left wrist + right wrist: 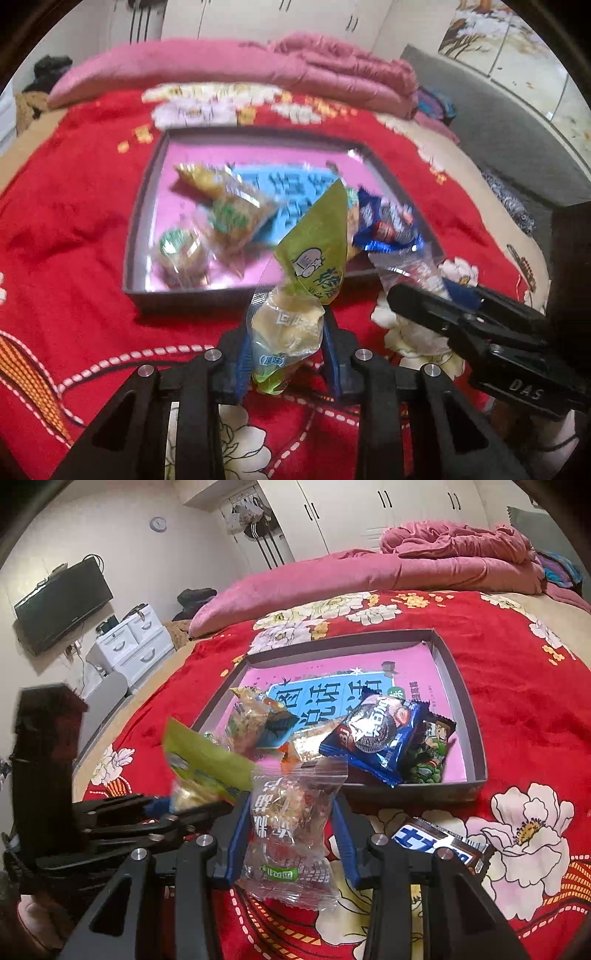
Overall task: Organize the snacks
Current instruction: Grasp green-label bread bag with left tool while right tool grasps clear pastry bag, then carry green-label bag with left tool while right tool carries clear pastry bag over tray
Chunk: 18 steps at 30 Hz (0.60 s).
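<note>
1. We are mid-transfer, by our reading: both tools carry a snack just short of the shallow box [476,716], which sits on the red floral blanket [66,221].
2. The left gripper [286,328] is clenched on a green-topped snack packet [295,306], its blue pads pressing the clear lower half while the green end stands up in front of the near wall.
3. The right gripper [290,823] grips a clear wrapped snack [291,827] across its middle; the packet hangs lengthwise between the fingers, above the blanket and just before the box.
4. The next move, we judge, calls for carrying each packet over the near wall [406,794] and letting go above a free patch of the pink floor (the right side is already crowded, so the left rear looks the better spot).
5. Inside the box lie a blue cookie pack [373,734], a dark packet with a cartoon figure [432,749] beside it, a yellowish packet [251,716] and a small round clear-wrapped cake [181,254].
6. Outside it, a chocolate bar [439,843] rests on the blanket just beside the right gripper, not yet sorted.
</note>
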Motion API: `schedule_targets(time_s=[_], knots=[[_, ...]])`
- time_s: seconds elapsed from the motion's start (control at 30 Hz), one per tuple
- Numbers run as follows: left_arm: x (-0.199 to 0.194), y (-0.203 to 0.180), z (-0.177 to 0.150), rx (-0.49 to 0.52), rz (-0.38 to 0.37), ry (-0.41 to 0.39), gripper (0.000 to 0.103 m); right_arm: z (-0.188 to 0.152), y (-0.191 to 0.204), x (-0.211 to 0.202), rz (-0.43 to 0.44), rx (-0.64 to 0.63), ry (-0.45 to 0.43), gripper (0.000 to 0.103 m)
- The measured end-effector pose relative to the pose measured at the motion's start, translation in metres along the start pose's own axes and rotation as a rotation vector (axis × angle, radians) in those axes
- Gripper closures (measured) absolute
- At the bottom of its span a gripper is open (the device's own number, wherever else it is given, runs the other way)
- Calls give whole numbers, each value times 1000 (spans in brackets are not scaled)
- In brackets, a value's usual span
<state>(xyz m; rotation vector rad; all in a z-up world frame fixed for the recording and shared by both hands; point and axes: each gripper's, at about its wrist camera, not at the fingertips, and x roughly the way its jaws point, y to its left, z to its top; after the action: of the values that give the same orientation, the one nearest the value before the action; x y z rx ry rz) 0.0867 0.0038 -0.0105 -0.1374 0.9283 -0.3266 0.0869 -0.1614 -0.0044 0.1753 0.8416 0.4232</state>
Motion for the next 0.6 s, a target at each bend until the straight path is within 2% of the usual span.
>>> schedule_targets(time_s=[0.27, 0.6], knots=[[-11, 8, 7, -22, 44, -73, 70, 3, 2, -4, 6, -4, -27, 61], [-7, 18, 13, -57, 48, -75, 70, 10, 4, -2, 11, 0, -54, 61]])
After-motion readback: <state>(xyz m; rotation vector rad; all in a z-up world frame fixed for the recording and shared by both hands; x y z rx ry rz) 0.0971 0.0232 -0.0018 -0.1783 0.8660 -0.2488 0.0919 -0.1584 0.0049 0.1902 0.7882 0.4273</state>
